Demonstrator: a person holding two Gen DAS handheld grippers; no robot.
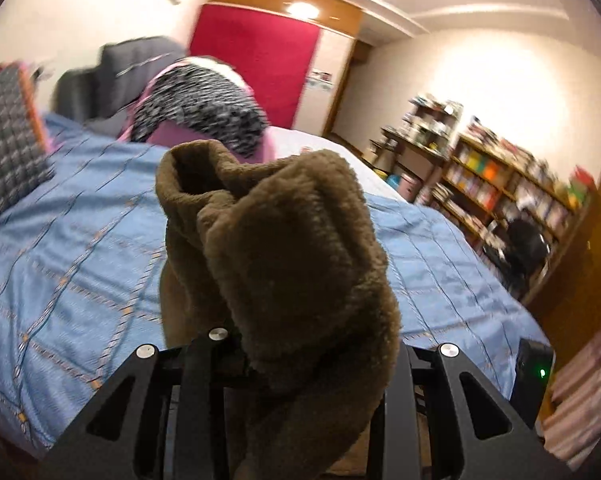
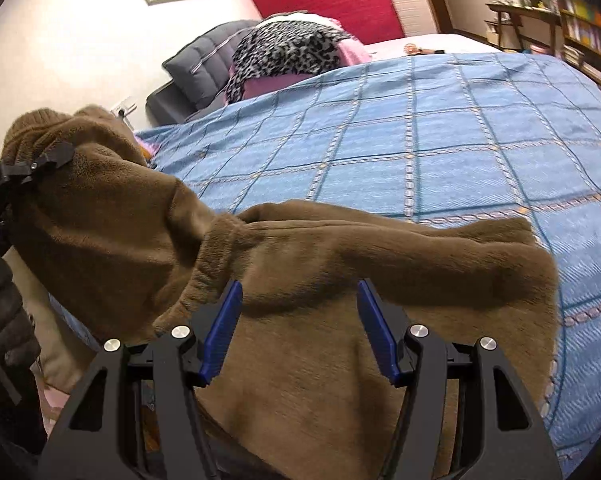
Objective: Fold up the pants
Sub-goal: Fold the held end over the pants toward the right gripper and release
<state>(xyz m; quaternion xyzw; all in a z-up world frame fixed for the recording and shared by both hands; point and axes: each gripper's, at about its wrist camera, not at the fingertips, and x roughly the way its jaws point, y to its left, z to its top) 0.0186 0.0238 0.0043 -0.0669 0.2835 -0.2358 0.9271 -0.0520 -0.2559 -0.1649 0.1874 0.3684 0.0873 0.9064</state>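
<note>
The brown fleece pants (image 2: 300,280) hang over the near edge of the blue checked bedspread (image 2: 440,140). My left gripper (image 2: 50,160) is shut on a bunched end of the pants (image 1: 284,248) and holds it up above the bed; the cloth hides its fingers in the left wrist view. My right gripper (image 2: 298,320) is open, its blue pads (image 2: 224,328) apart, just above the flat part of the pants without gripping it.
A leopard-print and pink bedding pile (image 2: 288,52) and a grey pillow (image 2: 204,68) lie at the head of the bed. A checked cushion (image 1: 8,140) is at the left. Bookshelves (image 1: 500,184) line the right wall.
</note>
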